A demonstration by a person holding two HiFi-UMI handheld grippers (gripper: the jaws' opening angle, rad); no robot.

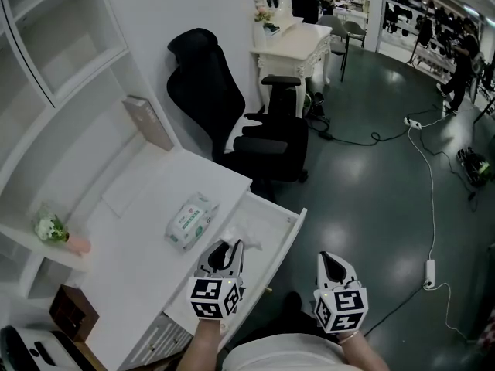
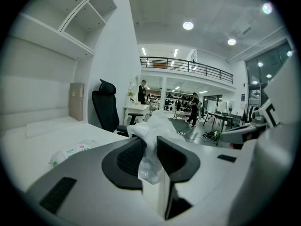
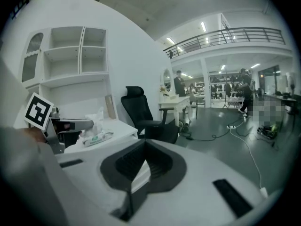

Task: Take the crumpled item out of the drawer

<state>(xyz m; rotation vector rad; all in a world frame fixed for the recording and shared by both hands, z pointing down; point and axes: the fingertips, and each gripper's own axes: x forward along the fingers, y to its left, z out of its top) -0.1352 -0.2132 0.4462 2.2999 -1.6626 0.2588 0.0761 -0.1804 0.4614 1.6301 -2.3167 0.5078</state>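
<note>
Left gripper view: your left gripper (image 2: 150,149) is clamped, jaws partly closed, on the crumpled item (image 2: 157,126), a white, filmy wad bulging above the pads. Head view: the item sits over the open drawer (image 1: 290,222), seemingly clear of its rim, though the gripper masks any contact. Hold the pinch firm and lift straight up before swinging toward the desk (image 1: 131,238), so trailing folds miss the drawer front. Your right gripper (image 1: 334,263) hovers alongside, jaws together and empty; leave it outside the path.
</note>
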